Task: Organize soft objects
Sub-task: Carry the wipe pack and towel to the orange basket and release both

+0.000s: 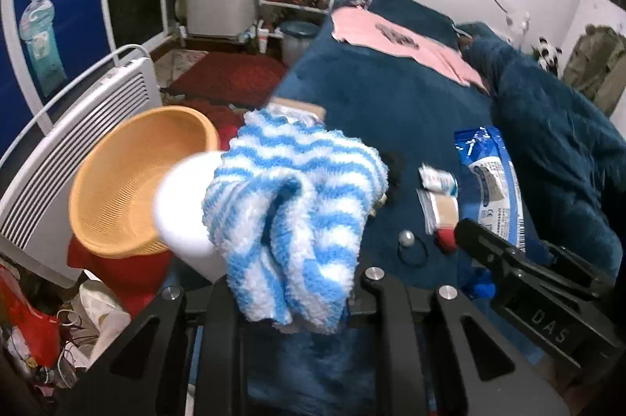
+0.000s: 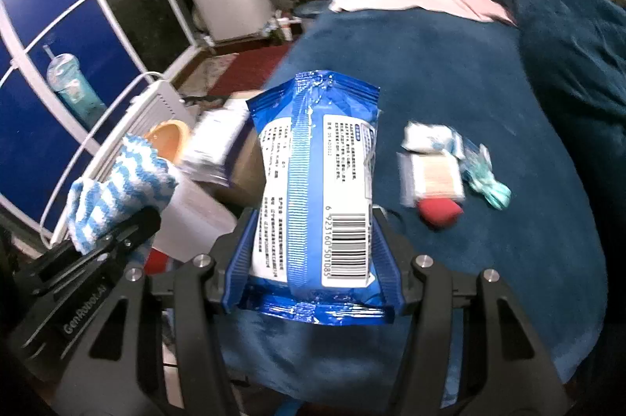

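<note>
Fluffy blue-and-white striped cloth point(image 1: 291, 216) sits clamped in our left tool point(image 1: 289, 283), while our right tool point(image 2: 313, 259) grips a blue plastic wipes packet point(image 2: 313, 193) above the bed point(image 2: 450, 72).

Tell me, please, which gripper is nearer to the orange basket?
Left. The left gripper, shut on the striped cloth, is beside the basket. The right gripper, holding the blue pack, is over the bed, farther from it.
</note>
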The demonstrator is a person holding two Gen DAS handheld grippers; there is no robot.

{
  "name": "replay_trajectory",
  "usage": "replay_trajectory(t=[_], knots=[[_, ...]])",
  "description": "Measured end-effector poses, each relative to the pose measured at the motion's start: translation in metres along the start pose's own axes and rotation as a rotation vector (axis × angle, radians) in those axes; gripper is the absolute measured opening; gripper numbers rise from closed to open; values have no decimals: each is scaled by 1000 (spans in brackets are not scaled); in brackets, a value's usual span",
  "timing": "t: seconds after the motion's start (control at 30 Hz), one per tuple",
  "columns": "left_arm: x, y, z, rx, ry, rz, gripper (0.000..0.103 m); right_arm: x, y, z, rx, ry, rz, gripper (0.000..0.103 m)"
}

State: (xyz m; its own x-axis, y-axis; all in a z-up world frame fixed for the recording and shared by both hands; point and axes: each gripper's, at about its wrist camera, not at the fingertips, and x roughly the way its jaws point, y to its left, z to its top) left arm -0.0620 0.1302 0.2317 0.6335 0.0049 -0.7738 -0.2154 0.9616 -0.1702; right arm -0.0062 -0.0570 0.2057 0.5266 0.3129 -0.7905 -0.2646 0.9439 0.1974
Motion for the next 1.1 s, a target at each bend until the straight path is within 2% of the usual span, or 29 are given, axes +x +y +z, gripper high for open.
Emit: replay_trajectory(t=[0.3, 0.5, 0.7, 0.9, 1.0, 1.07, 1.1], knots=[[-26, 86, 34, -134, -47, 49, 21, 14, 78, 36, -90, 4, 146, 57], [-21, 155, 45, -246, -38, 109, 21, 36, 138, 59, -145, 34, 272, 57], [10, 213, 53, -333, 24, 122, 21, 81, 182, 71, -163, 113, 328, 57], [64, 265, 54, -416, 131, 119, 21, 141, 211, 77, -114, 257, 341, 57], [88, 279, 54, -432, 187, 108, 21, 162, 226, 78, -118, 318, 332, 58], [103, 287, 54, -435, 215, 114, 27, 170, 233, 78, -123, 342, 311, 58], [106, 289, 52, -441, 221, 115, 38, 173, 235, 77, -123, 353, 294, 58]])
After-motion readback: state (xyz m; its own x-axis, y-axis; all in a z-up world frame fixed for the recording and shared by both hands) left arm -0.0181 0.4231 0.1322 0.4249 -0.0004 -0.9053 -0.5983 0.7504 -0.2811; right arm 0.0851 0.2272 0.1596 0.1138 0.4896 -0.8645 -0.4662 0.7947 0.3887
